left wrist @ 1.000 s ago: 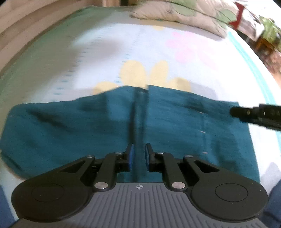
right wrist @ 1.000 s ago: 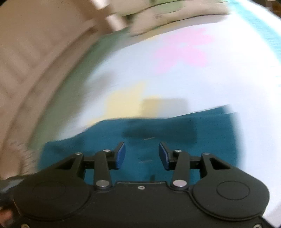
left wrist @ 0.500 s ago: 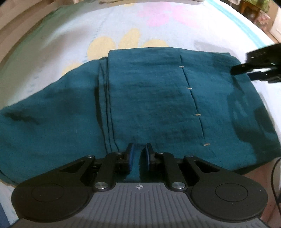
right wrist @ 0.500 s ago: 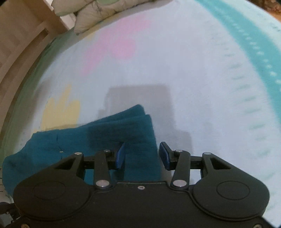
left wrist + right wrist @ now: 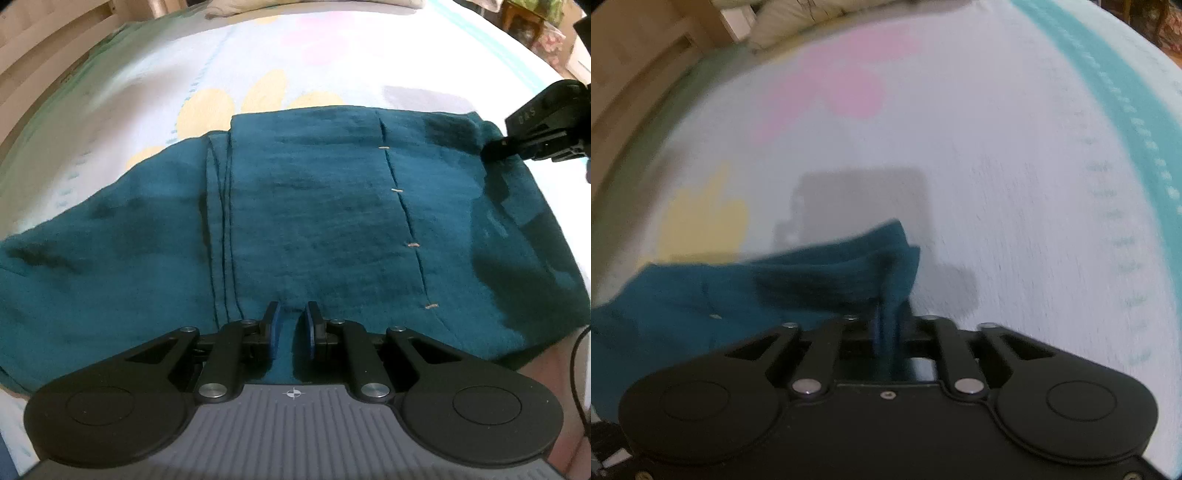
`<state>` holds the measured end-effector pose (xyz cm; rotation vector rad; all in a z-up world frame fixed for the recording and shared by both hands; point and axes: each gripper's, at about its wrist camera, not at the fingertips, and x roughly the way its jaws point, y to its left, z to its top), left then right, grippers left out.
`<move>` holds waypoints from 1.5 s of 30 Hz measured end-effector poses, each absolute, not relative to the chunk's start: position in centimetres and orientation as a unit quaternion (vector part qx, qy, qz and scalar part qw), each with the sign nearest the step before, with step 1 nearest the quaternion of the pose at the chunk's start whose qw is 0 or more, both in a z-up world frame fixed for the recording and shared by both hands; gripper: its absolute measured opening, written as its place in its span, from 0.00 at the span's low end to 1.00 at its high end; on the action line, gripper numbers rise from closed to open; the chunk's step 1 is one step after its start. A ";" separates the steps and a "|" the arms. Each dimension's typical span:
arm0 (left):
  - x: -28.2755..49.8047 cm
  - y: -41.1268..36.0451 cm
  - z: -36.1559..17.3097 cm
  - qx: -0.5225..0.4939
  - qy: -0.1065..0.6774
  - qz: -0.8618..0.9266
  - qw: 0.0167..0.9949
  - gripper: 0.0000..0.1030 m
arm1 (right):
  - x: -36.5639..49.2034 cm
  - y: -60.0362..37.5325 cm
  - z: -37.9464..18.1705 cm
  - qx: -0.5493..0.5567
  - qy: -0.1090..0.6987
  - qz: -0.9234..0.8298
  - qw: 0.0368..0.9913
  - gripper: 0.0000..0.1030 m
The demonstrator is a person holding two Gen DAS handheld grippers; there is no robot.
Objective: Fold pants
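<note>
- The teal pants lay spread across the flowered bedsheet, already doubled into layers; more folding seemed left.
- The right gripper was clamped on a bunched corner of the pants.
- The left gripper sat at the near edge, its jaws narrowly apart with cloth between them; whether it gripped was unclear.
- The right view was blurred, and the near hem was hidden behind the tools.

A bed sheet, pale with a yellow flower, a pink flower and a teal stripe along its right edge, covers the bed. A pillow lies at the far end, beside a wooden bed frame. Wooden furniture stands off the far right corner.
</note>
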<state>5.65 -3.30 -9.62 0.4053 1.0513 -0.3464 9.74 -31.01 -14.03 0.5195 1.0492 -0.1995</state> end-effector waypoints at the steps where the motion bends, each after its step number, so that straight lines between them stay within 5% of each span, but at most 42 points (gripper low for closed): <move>1: 5.6 -3.0 -9.4 0.187 0.497 -0.166 0.831 0.14 | 9.5 -31.0 -13.7 0.250 0.488 -0.099 0.831 0.34; 3: 5.6 -2.1 -8.6 0.168 0.503 -0.167 0.831 0.14 | 8.5 -31.2 -12.5 0.261 0.470 -0.109 0.836 0.43; 12: 7.1 4.4 -4.9 0.101 0.495 -0.098 0.858 0.14 | 5.3 -25.6 -6.9 0.219 0.425 -0.047 0.877 0.43; 25: 8.7 14.3 -4.9 -0.039 0.529 -0.055 0.846 0.15 | 4.7 -9.5 -11.6 0.138 0.504 0.069 0.850 0.43; 30: 10.5 18.0 -5.5 -0.138 0.533 -0.099 0.829 0.45 | 3.7 -8.4 -12.3 0.107 0.494 0.059 0.861 0.43; 45: 16.2 26.7 -1.5 -0.046 0.479 -0.010 0.877 0.67 | 5.5 -8.1 -12.2 0.100 0.513 0.064 0.850 0.43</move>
